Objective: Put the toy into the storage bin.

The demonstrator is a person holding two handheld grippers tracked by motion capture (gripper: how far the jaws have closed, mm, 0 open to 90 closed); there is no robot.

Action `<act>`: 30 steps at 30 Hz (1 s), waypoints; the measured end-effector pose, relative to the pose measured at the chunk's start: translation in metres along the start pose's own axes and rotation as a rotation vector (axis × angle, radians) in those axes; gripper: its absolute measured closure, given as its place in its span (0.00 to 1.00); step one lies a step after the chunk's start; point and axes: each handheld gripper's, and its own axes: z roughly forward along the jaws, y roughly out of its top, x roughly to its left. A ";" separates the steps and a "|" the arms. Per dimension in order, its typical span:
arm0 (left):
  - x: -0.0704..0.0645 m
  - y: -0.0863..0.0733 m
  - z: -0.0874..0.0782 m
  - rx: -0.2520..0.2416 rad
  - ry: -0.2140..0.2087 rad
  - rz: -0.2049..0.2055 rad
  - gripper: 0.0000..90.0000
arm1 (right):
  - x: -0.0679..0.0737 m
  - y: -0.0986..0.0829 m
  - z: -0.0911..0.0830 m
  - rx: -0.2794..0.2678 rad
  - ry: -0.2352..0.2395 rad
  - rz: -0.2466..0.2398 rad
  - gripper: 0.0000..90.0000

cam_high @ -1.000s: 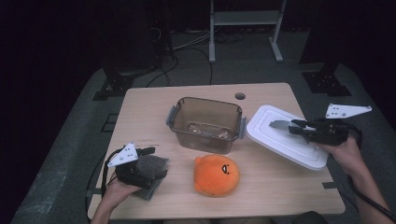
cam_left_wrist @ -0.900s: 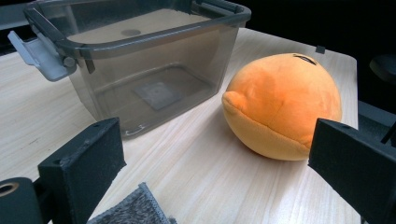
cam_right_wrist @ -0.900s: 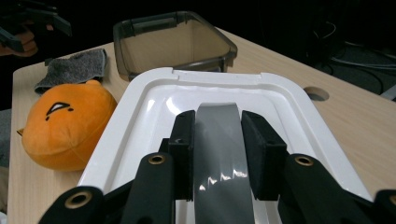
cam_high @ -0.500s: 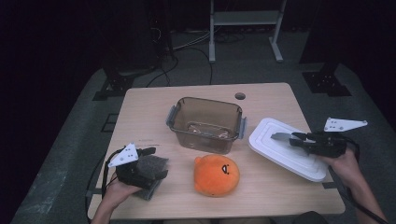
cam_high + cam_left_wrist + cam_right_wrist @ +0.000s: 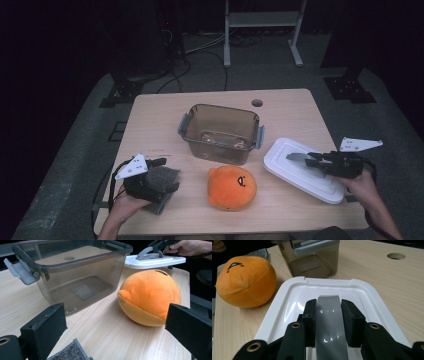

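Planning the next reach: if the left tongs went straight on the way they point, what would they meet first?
Probably the round orange plush toy, slightly right of centre between the open left tongs; the clear grey plastic bin sits left of that line.

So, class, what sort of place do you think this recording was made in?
Probably a lab or recording studio, not a home: a lone wooden table on grey carpet, dark surroundings, cables across the floor, and a metal equipment stand behind it.

Glossy white plastic lid (image 5: 294, 297) with smooth grey handle (image 5: 329, 320) — fuzzy orange plush toy (image 5: 231, 187) — matt wood-grain table (image 5: 290, 107)
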 end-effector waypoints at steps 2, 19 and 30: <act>0.000 0.000 0.000 -0.001 0.000 0.001 0.03 | 0.000 -0.003 0.002 0.006 0.002 0.005 0.73; 0.000 0.001 -0.001 -0.001 -0.002 0.005 0.03 | 0.000 -0.021 0.013 0.027 0.008 0.031 0.73; 0.000 0.001 0.000 0.000 -0.003 0.003 0.03 | 0.001 -0.030 0.018 0.060 0.023 0.038 0.73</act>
